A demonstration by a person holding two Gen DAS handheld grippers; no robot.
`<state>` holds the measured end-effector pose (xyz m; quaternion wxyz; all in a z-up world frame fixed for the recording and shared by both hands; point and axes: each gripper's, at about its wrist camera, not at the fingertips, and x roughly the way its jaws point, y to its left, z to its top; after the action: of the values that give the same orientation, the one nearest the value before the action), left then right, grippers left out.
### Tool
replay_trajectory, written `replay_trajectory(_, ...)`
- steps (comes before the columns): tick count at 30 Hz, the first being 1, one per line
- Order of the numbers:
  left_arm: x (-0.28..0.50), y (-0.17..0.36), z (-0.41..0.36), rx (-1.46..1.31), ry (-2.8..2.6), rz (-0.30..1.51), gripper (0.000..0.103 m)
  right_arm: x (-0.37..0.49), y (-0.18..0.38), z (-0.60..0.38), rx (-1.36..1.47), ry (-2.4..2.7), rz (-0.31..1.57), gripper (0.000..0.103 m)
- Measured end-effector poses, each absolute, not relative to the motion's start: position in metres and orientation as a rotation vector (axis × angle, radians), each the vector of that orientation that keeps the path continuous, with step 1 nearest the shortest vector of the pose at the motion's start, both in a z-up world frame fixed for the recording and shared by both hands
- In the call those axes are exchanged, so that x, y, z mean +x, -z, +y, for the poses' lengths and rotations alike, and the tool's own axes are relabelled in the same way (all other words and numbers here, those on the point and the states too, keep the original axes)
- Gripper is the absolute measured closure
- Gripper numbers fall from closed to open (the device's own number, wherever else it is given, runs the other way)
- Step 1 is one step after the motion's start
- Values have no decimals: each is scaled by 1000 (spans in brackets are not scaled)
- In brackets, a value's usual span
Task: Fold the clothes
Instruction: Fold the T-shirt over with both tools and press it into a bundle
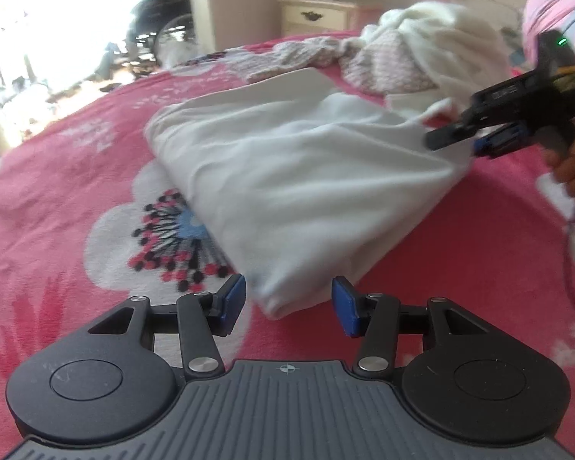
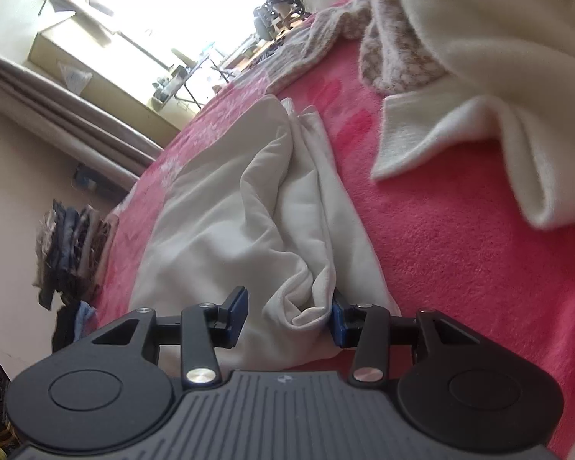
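Folding tip: with the half-folded white cotton garment (image 1: 287, 176) mid-bed on the pink floral fleece blanket (image 1: 76, 161), both the left gripper (image 1: 288, 304) and right gripper (image 2: 289, 316) fingers sit half-open holding nothing, so re-pinch opposite corners evenly.

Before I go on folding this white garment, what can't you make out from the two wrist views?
- Underside of the white garment: both views, hidden by its own top layer.
- Right gripper pad contact: left wrist view, motion blur.
- Garment type: bunched folds hide it, right wrist view.
- Cream pile: right wrist view, cut off by the edge.
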<state>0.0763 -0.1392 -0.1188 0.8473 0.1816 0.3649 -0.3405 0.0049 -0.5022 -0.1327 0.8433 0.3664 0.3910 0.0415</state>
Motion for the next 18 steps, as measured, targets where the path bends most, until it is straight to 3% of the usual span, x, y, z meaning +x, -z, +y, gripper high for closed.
replay_trajectory(1,78,122,-140,371,705,772,53,4,133,-503,769,-84,827,56)
replay_trajectory(3,81,128,-142,348,680,776,54,6,133,-500,746,-74,826,66)
replay_trajectory(4,81,131,-143,339,666,776,55,8,132,-497,720,-60,825,89)
replay_trajectory(5,79,134,-144,334,649,768,61,10,130,-498,710,-50,822,92)
replay_trajectory(8,69,134,-148,344,608,723,73,3,109,-499,677,-59,726,93)
replay_trajectory(10,61,131,-151,379,597,691,75,-3,96,-498,625,-62,684,94)
replay_trajectory(18,39,142,-169,640,592,590,82,4,135,-503,541,-32,810,92)
